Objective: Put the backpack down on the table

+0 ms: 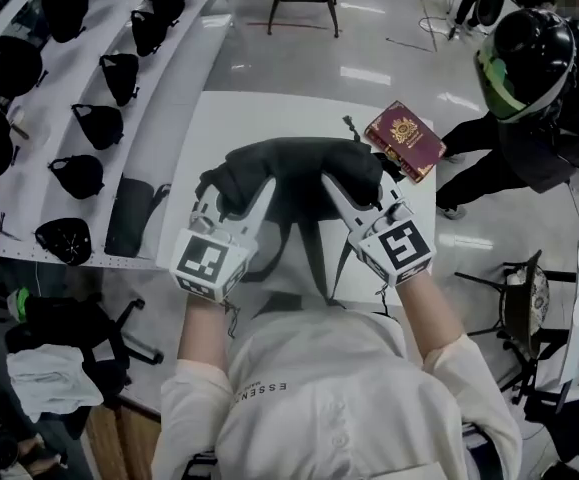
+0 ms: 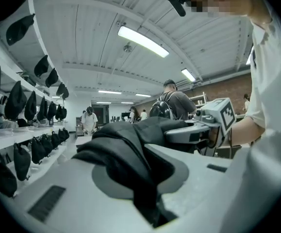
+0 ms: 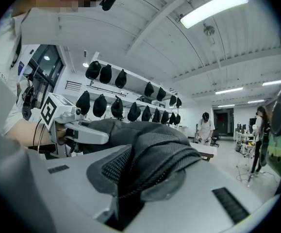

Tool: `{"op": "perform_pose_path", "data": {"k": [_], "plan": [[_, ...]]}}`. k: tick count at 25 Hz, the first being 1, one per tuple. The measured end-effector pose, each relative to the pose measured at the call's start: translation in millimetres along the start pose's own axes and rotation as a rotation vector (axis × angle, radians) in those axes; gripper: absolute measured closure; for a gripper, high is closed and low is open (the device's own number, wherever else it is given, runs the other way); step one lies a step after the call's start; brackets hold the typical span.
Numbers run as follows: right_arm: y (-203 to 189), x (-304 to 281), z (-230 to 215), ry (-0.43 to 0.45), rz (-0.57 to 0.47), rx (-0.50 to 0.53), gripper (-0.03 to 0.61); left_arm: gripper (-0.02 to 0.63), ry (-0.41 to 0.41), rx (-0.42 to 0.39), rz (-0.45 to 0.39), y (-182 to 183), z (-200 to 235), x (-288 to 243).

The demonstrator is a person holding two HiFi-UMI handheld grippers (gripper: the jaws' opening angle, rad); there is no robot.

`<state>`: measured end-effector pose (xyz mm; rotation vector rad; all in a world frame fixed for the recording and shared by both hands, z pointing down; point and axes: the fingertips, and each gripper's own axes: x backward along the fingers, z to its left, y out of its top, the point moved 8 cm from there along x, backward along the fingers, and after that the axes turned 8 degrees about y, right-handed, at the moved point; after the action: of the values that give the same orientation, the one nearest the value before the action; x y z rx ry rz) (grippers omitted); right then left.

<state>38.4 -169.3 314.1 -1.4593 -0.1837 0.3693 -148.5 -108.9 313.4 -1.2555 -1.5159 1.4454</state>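
We've got L tool [image 1: 239, 196] & R tool [image 1: 355, 196] both clamped on backpack [image 1: 299, 168] fabric, left & right sides. It's held over near end of table [image 1: 219, 118]; red book [image 1: 406, 140] just far-right of it.

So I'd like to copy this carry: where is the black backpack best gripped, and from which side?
Probably as here: pinch the backpack by its soft near edge at two spread points, coming from the person's side. The left gripper is shut on folded fabric, the right gripper on mesh padding. The bag looks limp, so a single grip would likely let it fold. Its straps hang below.
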Motion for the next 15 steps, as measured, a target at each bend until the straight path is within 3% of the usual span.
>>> {"op": "perform_pose_path", "data": {"k": [15], "plan": [[-12,-98,-80,-0.171,0.027,0.042,0.492,0.549,-0.174,0.0,-0.08,-17,109,-115]]}}
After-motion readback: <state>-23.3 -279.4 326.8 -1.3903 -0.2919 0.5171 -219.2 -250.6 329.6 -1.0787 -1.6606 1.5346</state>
